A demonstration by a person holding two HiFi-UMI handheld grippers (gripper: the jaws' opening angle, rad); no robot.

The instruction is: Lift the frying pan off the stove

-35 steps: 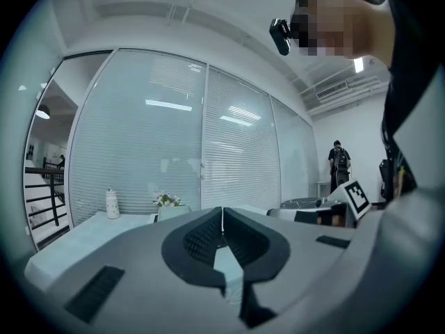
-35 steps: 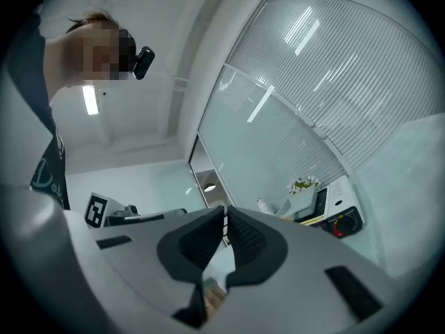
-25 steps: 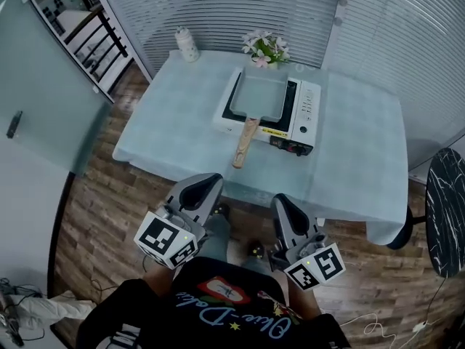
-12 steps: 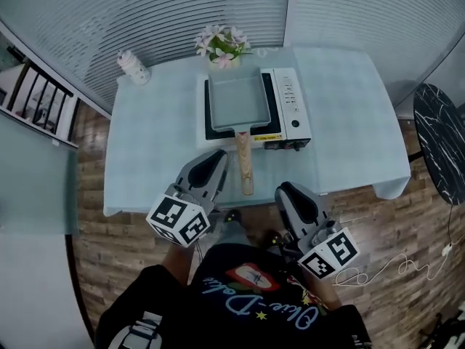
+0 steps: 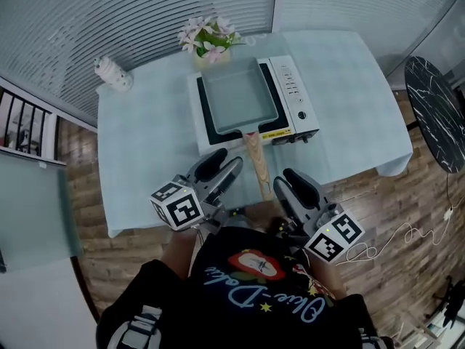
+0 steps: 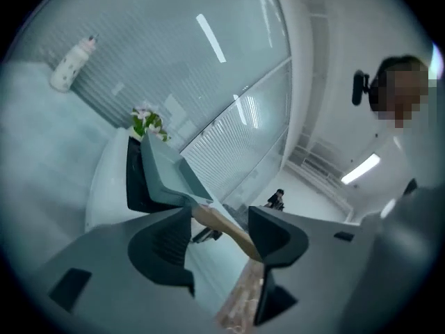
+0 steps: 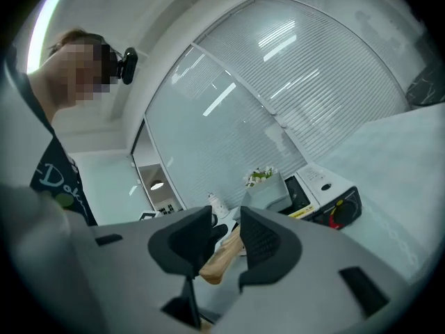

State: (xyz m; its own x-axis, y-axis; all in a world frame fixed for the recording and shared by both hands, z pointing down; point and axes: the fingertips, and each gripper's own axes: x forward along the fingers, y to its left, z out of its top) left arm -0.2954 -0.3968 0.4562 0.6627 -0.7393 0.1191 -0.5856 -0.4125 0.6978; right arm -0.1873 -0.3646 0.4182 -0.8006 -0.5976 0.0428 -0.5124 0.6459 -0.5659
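A grey rectangular frying pan (image 5: 238, 100) sits on the black top of a white portable stove (image 5: 290, 93). Its wooden handle (image 5: 256, 164) points toward me over the table's near edge. My left gripper (image 5: 224, 169) is just left of the handle's end and my right gripper (image 5: 290, 182) just right of it. Both jaws are opening and hold nothing. In the left gripper view the handle (image 6: 224, 228) shows beyond the gap of the left gripper (image 6: 219, 218), with the pan (image 6: 163, 169) further off. The right gripper (image 7: 224, 221) also frames the handle (image 7: 221, 257).
A light blue cloth covers the table (image 5: 145, 151). A pot of flowers (image 5: 207, 35) stands behind the stove and a white bottle (image 5: 112, 71) at the far left corner. A black marble round table (image 5: 436, 107) is at the right. Cables (image 5: 370, 251) lie on the wooden floor.
Both grippers have come forward to either side of the handle's end, and both sets of jaws have gone from shut to open. The head view has swung round over the table.
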